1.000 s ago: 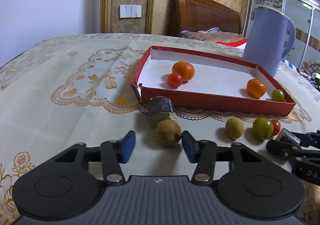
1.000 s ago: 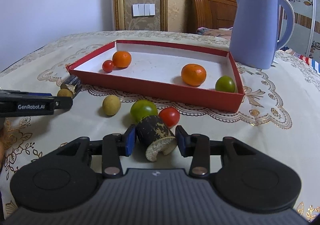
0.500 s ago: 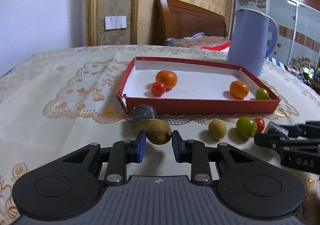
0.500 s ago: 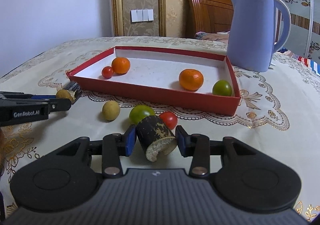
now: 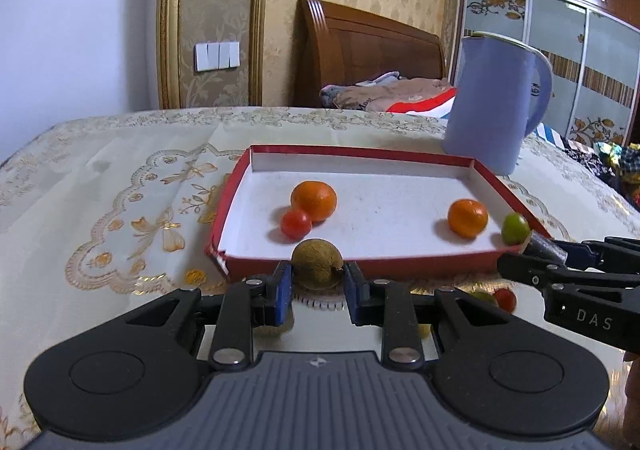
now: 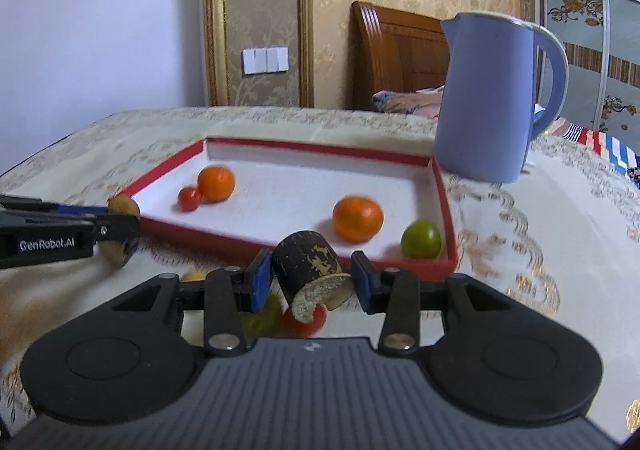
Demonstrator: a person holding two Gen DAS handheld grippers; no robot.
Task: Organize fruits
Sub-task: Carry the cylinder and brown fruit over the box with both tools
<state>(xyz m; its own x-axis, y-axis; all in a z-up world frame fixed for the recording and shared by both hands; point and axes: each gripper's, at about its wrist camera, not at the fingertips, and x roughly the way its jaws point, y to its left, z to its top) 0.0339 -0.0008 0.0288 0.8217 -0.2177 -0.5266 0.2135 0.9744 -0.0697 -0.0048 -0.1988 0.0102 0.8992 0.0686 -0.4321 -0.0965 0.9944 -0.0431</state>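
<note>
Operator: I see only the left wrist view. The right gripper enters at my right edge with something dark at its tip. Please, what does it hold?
Observer: In the right wrist view the right gripper is shut on a short dark stub, with one blue pad on each side.
Operator: Thank you. Which way does the stub point?
Observer: Its pale cut face points toward the camera and downward, and the lower edge has a notch.
</note>
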